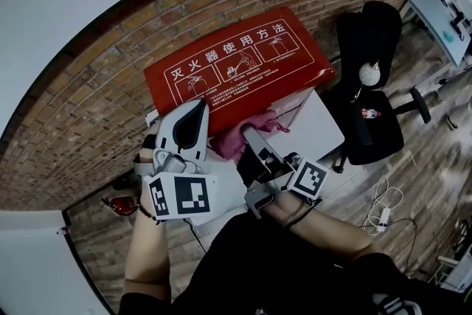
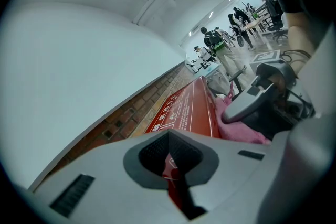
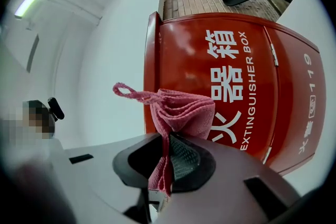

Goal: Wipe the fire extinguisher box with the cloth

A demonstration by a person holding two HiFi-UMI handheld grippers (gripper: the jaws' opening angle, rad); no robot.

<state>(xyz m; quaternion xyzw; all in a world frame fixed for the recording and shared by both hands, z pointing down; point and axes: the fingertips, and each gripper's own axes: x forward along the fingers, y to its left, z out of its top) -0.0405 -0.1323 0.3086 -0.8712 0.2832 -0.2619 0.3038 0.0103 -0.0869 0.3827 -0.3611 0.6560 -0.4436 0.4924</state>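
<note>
Jaws of right gripper (image 3: 167, 161) on cloth (image 3: 182, 110); red box (image 3: 226, 60), brick wall (image 1: 110, 85).

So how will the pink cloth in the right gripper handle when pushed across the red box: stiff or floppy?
Probably floppy: the pink cloth bunches in soft folds past the right gripper, its loop sticking sideways. Likely light, since a narrow pinch holds it up. Its textured weave may drag rather than slide on the glossy red box.

Floor (image 1: 431, 158): wood planks.
Fire extinguisher box (image 1: 236, 59): red, at 12 o'clock.
Office chair (image 1: 372, 125): black, at 3 o'clock.
Cables (image 1: 383, 203): white, at 4 o'clock.
</note>
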